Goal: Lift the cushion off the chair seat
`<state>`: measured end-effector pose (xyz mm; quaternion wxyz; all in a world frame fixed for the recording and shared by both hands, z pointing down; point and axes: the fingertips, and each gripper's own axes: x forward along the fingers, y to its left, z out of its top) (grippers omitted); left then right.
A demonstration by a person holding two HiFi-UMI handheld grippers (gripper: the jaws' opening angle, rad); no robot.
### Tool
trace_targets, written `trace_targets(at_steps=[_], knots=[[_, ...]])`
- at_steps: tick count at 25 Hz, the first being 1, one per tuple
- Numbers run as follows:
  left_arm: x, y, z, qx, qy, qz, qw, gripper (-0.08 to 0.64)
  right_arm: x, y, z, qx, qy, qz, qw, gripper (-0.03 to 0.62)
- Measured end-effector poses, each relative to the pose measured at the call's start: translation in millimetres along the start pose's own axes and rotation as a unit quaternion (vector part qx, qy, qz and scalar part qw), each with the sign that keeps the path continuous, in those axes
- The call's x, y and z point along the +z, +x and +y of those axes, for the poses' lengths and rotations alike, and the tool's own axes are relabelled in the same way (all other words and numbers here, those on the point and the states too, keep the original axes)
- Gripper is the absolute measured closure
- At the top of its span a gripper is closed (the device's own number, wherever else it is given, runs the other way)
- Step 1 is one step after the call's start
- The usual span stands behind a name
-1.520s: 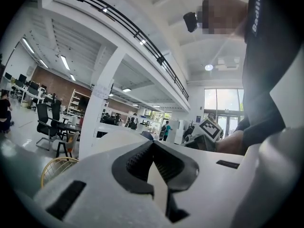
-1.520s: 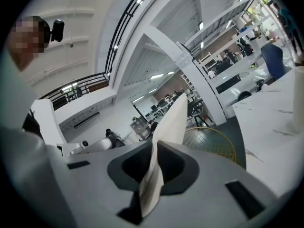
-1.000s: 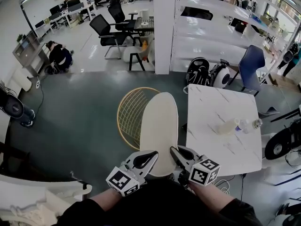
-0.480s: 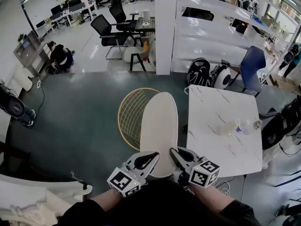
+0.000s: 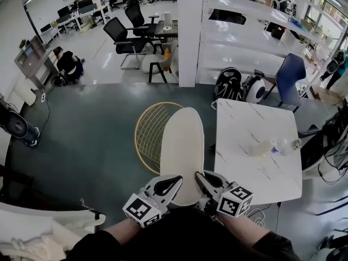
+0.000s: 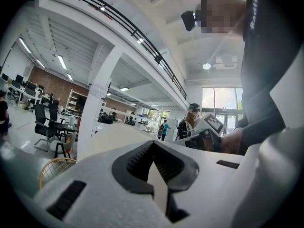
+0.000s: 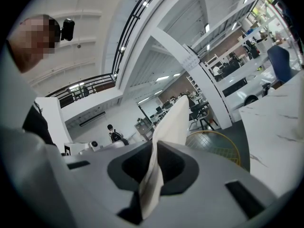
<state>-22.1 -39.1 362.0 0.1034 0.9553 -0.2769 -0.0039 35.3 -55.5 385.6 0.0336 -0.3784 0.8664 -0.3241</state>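
Cream cushion (image 5: 184, 145), held out over the wire chair (image 5: 147, 137), seems light, squashy, fairly stiff. My left tongs (image 5: 169, 185) and right tongs (image 5: 204, 179) are both clamped nearly closed on its near edge, a good hold.

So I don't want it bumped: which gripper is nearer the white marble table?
Right. The right gripper clamps the cushion close beside the table; the left gripper clamps it on the side away from the table.

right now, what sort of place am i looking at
Most likely an open-plan office or lab: desks with monitors along the back, black office chairs, and a white marble-top table.
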Motion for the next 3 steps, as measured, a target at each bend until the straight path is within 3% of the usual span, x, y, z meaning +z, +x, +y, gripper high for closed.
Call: trace_targets(at_steps=[3], knots=[[-1.2, 2.2, 1.6, -0.002, -0.003, 0.0, 1.0, 0.543, 1.3, 1.3, -2.7, 0.0, 0.001, -0.001, 1.0, 0.545]])
